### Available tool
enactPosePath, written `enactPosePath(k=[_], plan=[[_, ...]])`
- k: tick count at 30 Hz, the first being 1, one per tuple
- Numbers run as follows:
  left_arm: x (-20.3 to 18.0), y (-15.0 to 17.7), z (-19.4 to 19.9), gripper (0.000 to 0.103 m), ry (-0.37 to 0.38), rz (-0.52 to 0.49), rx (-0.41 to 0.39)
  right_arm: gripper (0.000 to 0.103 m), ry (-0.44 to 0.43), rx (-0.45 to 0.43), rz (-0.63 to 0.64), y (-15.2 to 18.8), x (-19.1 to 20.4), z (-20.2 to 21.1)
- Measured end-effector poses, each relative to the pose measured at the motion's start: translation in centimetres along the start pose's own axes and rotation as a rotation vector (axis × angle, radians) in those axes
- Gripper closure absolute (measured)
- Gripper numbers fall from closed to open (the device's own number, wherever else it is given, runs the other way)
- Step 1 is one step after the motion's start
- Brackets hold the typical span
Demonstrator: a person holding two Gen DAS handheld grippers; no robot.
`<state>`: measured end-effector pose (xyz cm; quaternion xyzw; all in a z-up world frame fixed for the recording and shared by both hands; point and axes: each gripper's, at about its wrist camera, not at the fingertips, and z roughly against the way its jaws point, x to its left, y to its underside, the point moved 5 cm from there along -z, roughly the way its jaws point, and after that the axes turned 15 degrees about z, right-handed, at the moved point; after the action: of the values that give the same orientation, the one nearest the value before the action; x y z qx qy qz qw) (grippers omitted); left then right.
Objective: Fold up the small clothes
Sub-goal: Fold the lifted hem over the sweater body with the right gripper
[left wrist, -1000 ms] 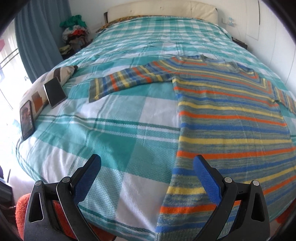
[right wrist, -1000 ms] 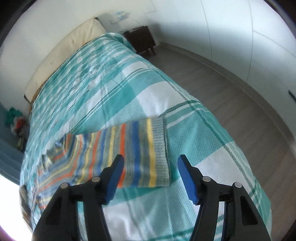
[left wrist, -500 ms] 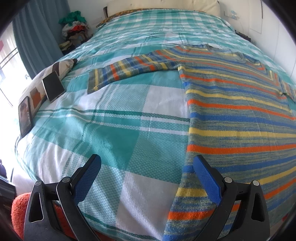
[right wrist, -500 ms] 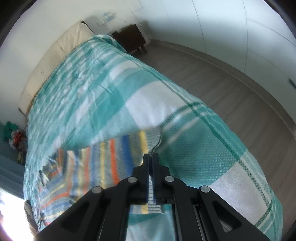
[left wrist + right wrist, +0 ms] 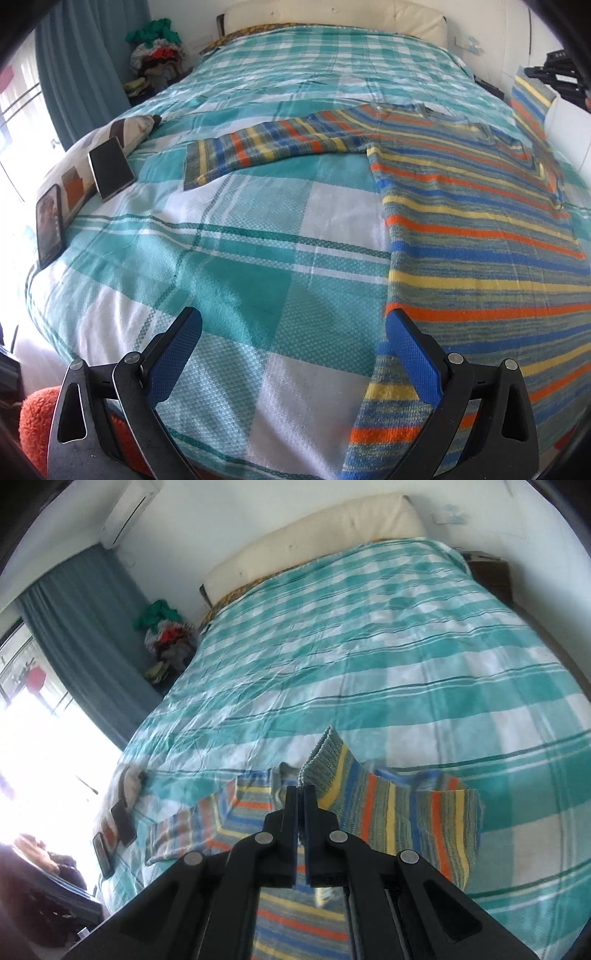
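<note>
Left wrist view: the left gripper (image 5: 293,354) hangs with jaws spread wide and empty over the bedspread (image 5: 229,266), at the lower centre. The striped sweater (image 5: 480,236) lies flat at the right, one sleeve stretched toward the centre.

Right wrist view: the right gripper (image 5: 303,794) has its jaws pressed together, pinching the cuff of the other sleeve (image 5: 388,808), lifted above the sweater at the lower centre.
</note>
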<state>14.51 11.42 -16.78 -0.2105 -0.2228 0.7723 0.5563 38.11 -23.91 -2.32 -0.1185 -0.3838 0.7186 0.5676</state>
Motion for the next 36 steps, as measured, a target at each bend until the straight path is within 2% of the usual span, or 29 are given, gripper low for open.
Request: enactPosePath(k=[1, 3, 5, 6, 8, 11, 13, 17, 19, 21, 22, 23, 25, 27, 30, 32, 35, 36], plan=[[0.1, 0.0, -0.1, 0.003, -0.001, 0.005, 0.005, 0.096, -0.044, 0.029, -0.013, 0.5, 0.4, -1.7], [0.3, 0.0, -0.3, 0.003, -0.005, 0.013, 0.009, 0.066, -0.085, 0.073, -0.039, 1.3, 0.3, -3.9], [0.5, -0.1, -0.4, 0.003, -0.002, 0.022, 0.014, 0.063, -0.096, 0.039, -0.039, 1.4, -0.5, -3.6], [0.5, -0.1, -0.4, 0.003, 0.002, 0.027, 0.017, 0.063, -0.088, 0.022, -0.036, 1.5, -1.0, -3.0], [0.5, -0.3, -0.6, 0.003, 0.009, 0.035, 0.024, 0.063, -0.009, 0.02, -0.025, 1.7, -3.1, -1.4], [0.5, -0.5, -0.9, 0.003, 0.017, 0.047, 0.032, 0.063, 0.214, 0.122, 0.115, 3.7, -6.0, 0.0], [0.4, -0.5, -1.0, 0.003, 0.018, 0.051, 0.032, 0.063, 0.292, 0.207, 0.189, 6.6, -7.4, 0.1], [0.2, -0.3, -1.3, 0.003, 0.008, 0.046, 0.042, 0.067, 0.239, 0.318, 0.248, 12.1, -7.7, -1.7], [0.0, 0.0, -1.6, 0.003, -0.003, 0.036, 0.049, 0.076, 0.208, 0.337, 0.301, 14.3, -7.3, -3.1], [0.0, 0.1, -1.6, 0.003, -0.014, 0.028, 0.046, 0.098, 0.303, 0.406, 0.29, 16.6, -9.5, -4.2], [0.0, 0.1, -1.5, 0.003, -0.02, 0.023, 0.039, 0.101, 0.304, 0.386, 0.231, 17.1, -10.7, -3.9], [0.1, 0.1, -1.5, 0.003, -0.026, 0.02, 0.032, 0.102, 0.307, 0.362, 0.192, 17.1, -11.5, -3.3], [0.3, 0.1, -1.4, 0.003, -0.028, 0.02, 0.03, 0.099, 0.416, 0.381, 0.187, 16.9, -12.6, -2.1], [0.3, 0.1, -1.7, 0.003, -0.02, 0.026, 0.046, 0.099, 0.39, 0.376, 0.169, 16.1, -12.8, -1.1], [0.2, 0.1, -2.1, 0.003, -0.007, 0.035, 0.062, 0.098, 0.335, 0.303, 0.193, 13.2, -11.6, -0.3], [0.0, 0.1, -2.3, 0.003, -0.01, 0.032, 0.065, 0.094, 0.301, 0.272, 0.213, 11.4, -10.5, -1.2], [-0.2, 0.2, -2.4, 0.003, -0.025, 0.021, 0.06, 0.094, 0.253, 0.308, 0.201, 10.4, -11.3, -4.5], [-0.2, 0.2, -2.5, 0.003, -0.029, 0.019, 0.061, 0.095, 0.27, 0.341, 0.191, 10.7, -12.5, -5.6]])
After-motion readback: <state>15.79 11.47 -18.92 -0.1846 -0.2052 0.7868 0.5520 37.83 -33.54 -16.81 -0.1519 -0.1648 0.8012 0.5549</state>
